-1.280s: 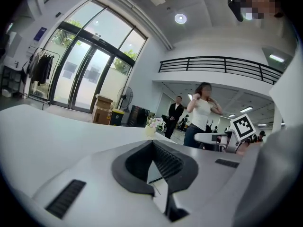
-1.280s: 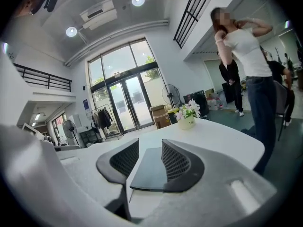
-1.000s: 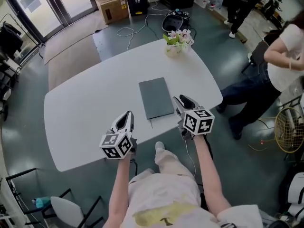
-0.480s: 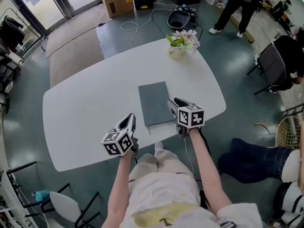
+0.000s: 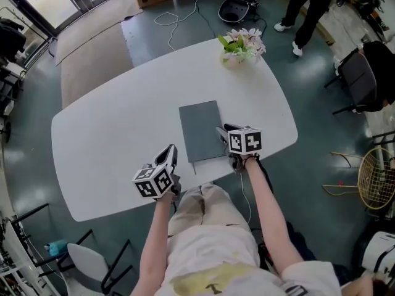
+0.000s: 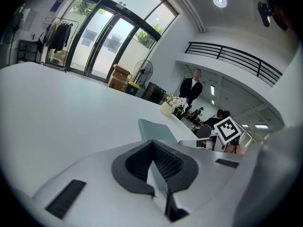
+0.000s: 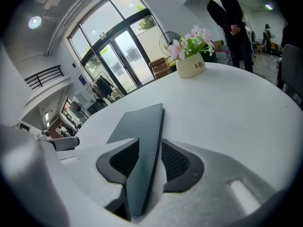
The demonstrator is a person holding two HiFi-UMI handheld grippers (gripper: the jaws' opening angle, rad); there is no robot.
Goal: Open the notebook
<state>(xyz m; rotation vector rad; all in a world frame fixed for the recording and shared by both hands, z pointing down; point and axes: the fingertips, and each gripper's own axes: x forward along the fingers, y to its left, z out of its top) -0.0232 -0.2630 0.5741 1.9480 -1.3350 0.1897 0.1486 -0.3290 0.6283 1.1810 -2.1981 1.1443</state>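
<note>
right gripper [image 5: 221, 132] is clamped on the near right corner of the flat dark grey-green notebook [image 5: 200, 127], which lies closed on the white oval table [image 5: 111, 140]. left gripper [image 5: 168, 154], jaws together and empty, hovers nearby. the grasp looks made, so the next move is probably to swing the cover up and leftward.

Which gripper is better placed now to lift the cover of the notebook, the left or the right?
The right gripper: the edge of the notebook sits between its jaws. The left gripper hangs shut, apart from it.
</note>
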